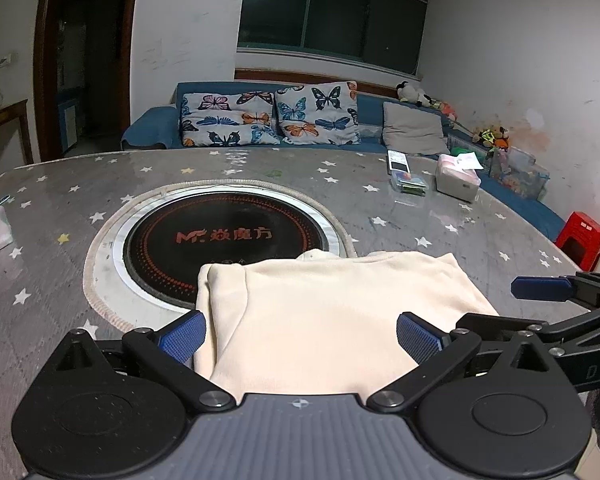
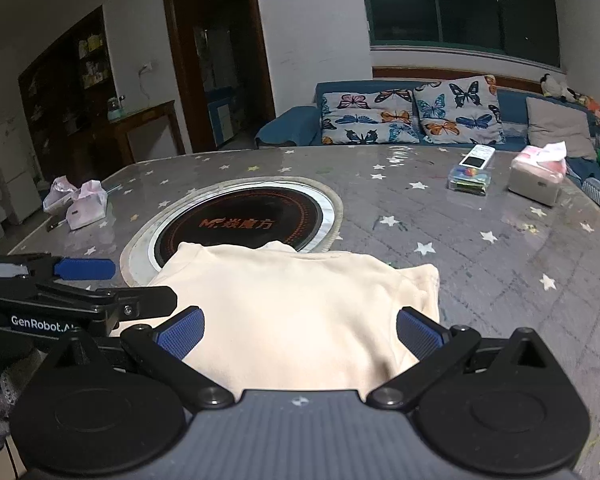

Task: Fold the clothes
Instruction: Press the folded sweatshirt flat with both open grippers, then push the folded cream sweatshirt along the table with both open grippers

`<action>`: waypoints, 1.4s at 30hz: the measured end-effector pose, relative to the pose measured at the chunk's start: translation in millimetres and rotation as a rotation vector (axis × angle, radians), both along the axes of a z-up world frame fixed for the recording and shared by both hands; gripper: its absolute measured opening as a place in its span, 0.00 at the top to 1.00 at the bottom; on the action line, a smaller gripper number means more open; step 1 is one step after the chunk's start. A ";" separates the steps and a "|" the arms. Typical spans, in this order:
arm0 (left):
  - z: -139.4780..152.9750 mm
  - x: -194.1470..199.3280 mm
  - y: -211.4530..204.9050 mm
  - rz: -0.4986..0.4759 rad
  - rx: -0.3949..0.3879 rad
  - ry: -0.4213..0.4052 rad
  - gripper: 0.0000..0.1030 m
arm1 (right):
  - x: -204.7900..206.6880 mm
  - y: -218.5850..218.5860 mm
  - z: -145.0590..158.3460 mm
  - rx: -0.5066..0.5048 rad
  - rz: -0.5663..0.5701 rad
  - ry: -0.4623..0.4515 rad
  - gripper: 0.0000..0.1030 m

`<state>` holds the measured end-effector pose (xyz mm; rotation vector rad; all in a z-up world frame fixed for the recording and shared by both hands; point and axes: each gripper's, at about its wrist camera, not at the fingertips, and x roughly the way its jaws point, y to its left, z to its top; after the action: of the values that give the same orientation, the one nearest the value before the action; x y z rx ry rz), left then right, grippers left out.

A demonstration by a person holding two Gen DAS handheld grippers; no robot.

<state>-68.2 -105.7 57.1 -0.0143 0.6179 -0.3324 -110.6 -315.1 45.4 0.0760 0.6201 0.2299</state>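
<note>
A cream garment (image 1: 328, 312) lies folded into a rough rectangle on the grey star-patterned table (image 1: 60, 200), its far edge overlapping the round black cooktop (image 1: 224, 240). My left gripper (image 1: 300, 338) is open, its blue pads on either side of the garment's near edge, holding nothing. The garment also shows in the right wrist view (image 2: 292, 304). My right gripper (image 2: 300, 334) is open over the garment's near edge, empty. The left gripper's fingers (image 2: 86, 269) show at the left of the right wrist view, and the right gripper's fingers (image 1: 540, 288) at the right of the left wrist view.
A tissue box (image 2: 538, 176), a small clear box (image 2: 470, 180) and a remote (image 2: 478, 158) sit at the table's far right. Pink tissue packs (image 2: 80, 202) lie at the far left. A blue sofa (image 1: 260, 120) with butterfly cushions stands behind the table. A red stool (image 1: 582, 238) stands at right.
</note>
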 end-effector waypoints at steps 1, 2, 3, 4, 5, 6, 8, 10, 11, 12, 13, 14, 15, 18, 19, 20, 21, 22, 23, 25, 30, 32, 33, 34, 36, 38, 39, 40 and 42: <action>0.0 -1.2 0.2 0.001 0.001 -0.001 0.00 | -1.1 0.2 -0.2 0.001 -0.002 -0.001 0.00; 0.0 -2.3 0.4 0.002 0.001 -0.001 0.00 | -2.4 0.7 -0.4 -0.001 -0.004 -0.003 0.00; -0.1 -3.4 0.7 0.003 0.001 -0.001 0.00 | -3.8 1.3 -0.6 -0.003 -0.005 -0.005 0.00; -0.1 -4.5 1.0 0.004 0.000 -0.002 0.00 | -5.2 2.0 -0.7 -0.005 -0.006 -0.007 0.00; 0.1 -5.6 1.1 0.004 0.000 -0.003 0.00 | -6.6 2.6 -0.9 -0.007 -0.008 -0.009 0.00; 0.3 -6.7 1.2 0.004 0.000 -0.004 0.00 | -8.0 2.8 -1.0 -0.008 -0.009 -0.010 0.00; 0.6 -8.8 1.5 0.004 0.000 -0.006 0.00 | -10.1 3.1 -1.1 -0.006 -0.012 -0.012 0.00; 1.1 -11.4 1.4 0.005 -0.001 -0.009 0.00 | -12.1 3.4 -1.2 -0.005 -0.015 -0.013 0.00; 1.3 -12.8 1.3 0.005 -0.001 -0.011 0.00 | -13.2 3.6 -1.1 -0.004 -0.016 -0.015 0.00; 1.5 -14.2 1.2 0.005 -0.001 -0.012 0.00 | -14.3 3.9 -0.8 -0.004 -0.017 -0.016 0.00; 1.6 -15.5 1.0 0.004 -0.001 -0.013 0.00 | -15.5 4.2 -0.5 -0.004 -0.018 -0.018 0.00; 1.6 -16.7 0.8 0.003 0.000 -0.014 0.00 | -16.6 4.5 -0.3 -0.004 -0.019 -0.019 0.00; 1.6 -17.7 0.7 0.002 0.000 -0.014 0.00 | -17.6 4.8 -0.3 -0.004 -0.020 -0.020 0.00; 1.5 -20.6 0.8 0.002 0.002 -0.016 0.00 | -20.4 5.6 -0.6 -0.003 -0.021 -0.021 0.00; 1.5 -21.5 0.8 0.001 0.002 -0.017 0.00 | -21.6 5.4 -0.9 -0.002 -0.021 -0.021 0.00; 1.5 -22.4 0.8 0.001 0.002 -0.017 0.00 | -22.7 5.1 -1.2 -0.002 -0.021 -0.021 0.00; 1.5 -23.4 0.9 0.001 0.003 -0.018 0.00 | -23.9 4.8 -1.6 -0.001 -0.022 -0.020 0.00; 1.5 -24.3 0.9 0.001 0.003 -0.018 0.00 | -24.9 5.0 -1.9 -0.001 -0.023 -0.020 0.00; 1.5 -25.3 0.9 0.001 0.003 -0.019 0.00 | -25.6 5.0 -2.1 -0.002 -0.025 -0.020 0.00; 1.5 -27.2 1.0 0.000 0.004 -0.020 0.00 | -27.1 4.5 -2.8 -0.001 -0.029 -0.020 0.00; 0.4 -31.3 1.5 0.000 0.005 -0.019 0.00 | -31.2 3.3 -4.0 0.001 -0.035 -0.018 0.00; -0.3 -32.7 1.5 0.001 0.004 -0.016 0.00 | -33.4 3.9 -4.6 -0.004 -0.034 -0.019 0.00; -0.7 -33.4 1.4 0.002 0.004 -0.015 0.00 | -34.0 4.1 -4.9 -0.004 -0.033 -0.019 0.00; -1.2 -34.1 1.2 0.002 0.004 -0.014 0.00 | -34.6 4.4 -5.3 -0.003 -0.033 -0.018 0.00; -1.8 -35.8 0.7 0.003 0.008 -0.013 0.00 | -35.5 4.8 -6.1 0.000 -0.033 -0.015 0.00; -2.3 -37.1 0.6 0.006 0.012 -0.012 0.00 | -36.2 5.1 -6.8 -0.002 -0.038 -0.014 0.00; -2.6 -37.5 0.6 0.008 0.014 -0.012 0.00 | -35.9 5.0 -7.2 -0.003 -0.041 -0.013 0.00; -2.8 -38.0 0.8 0.009 0.016 -0.012 0.00 | -35.8 4.9 -7.7 -0.003 -0.042 -0.011 0.00; -3.2 -38.7 1.3 0.011 0.017 -0.012 0.00 | -36.1 5.0 -8.6 -0.005 -0.045 -0.006 0.00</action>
<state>-106.9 -104.4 53.9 0.0002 0.6081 -0.3167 -146.7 -310.2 36.7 0.0847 0.6119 0.1847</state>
